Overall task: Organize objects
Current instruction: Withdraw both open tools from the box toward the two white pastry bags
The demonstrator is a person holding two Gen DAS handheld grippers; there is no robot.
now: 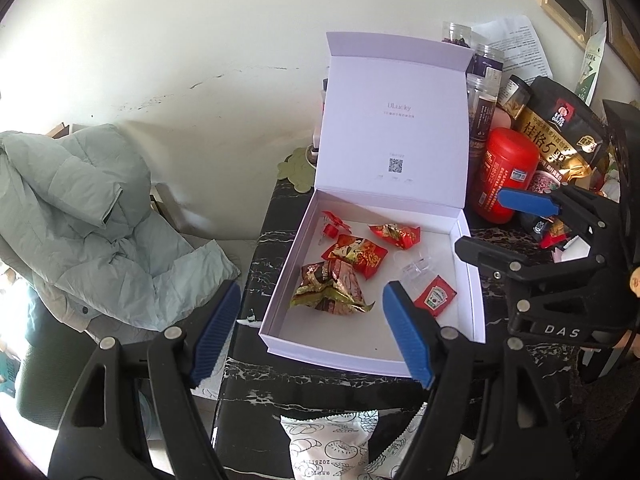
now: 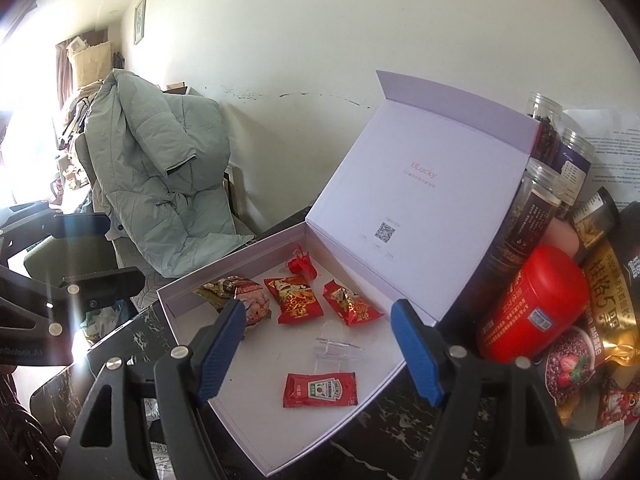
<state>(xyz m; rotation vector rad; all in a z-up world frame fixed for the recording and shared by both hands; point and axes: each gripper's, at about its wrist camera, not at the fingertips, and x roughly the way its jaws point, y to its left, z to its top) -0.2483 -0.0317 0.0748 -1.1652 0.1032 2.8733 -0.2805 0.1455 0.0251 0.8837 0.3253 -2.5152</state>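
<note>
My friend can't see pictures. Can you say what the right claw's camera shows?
An open white box sits on a dark marbled table, holding red snack packets, a ketchup sachet and a clear plastic clip. The right claw hovers open and empty over it. A red canister stands beside the box.

Off-white wall (image 2: pixel 320 40), scuffed along a dark line low down. Framed picture (image 2: pixel 139 19) hung high near the corner. Bright glare from a window (image 2: pixel 24 128) at the left edge, curtain (image 2: pixel 62 68) beside it. Grey-green padded jacket (image 1: pixel 80 216) draped over a chair (image 1: pixel 172 204). Black marble-patterned table (image 1: pixel 264 248) with white veins, set against the wall.
</note>
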